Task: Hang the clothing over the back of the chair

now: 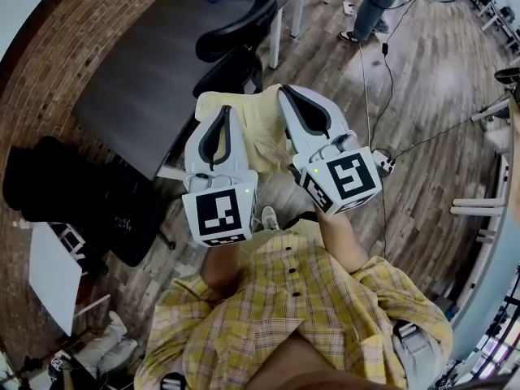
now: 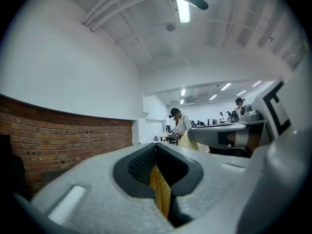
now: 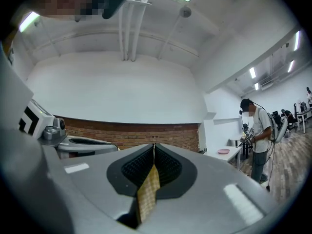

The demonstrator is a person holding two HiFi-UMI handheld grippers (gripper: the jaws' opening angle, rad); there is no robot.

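A yellow checked garment point(image 1: 262, 133) hangs between my two grippers, held up in the air. My left gripper point(image 1: 225, 110) is shut on its left edge; a strip of the yellow cloth point(image 2: 160, 191) shows pinched between the jaws. My right gripper point(image 1: 288, 93) is shut on the other edge, with the cloth point(image 3: 147, 195) caught between its dark pads. Both grippers point level, side by side. A black office chair point(image 1: 238, 35) stands just beyond the garment, its back toward me, beside a dark table point(image 1: 154, 71).
Another black chair or bag point(image 1: 89, 197) sits at the left by the brick wall point(image 1: 32, 96). Cables point(image 1: 386, 96) run across the wooden floor at the right. A person point(image 1: 378, 2) stands at the far end, another person point(image 3: 258, 130) shows in the right gripper view.
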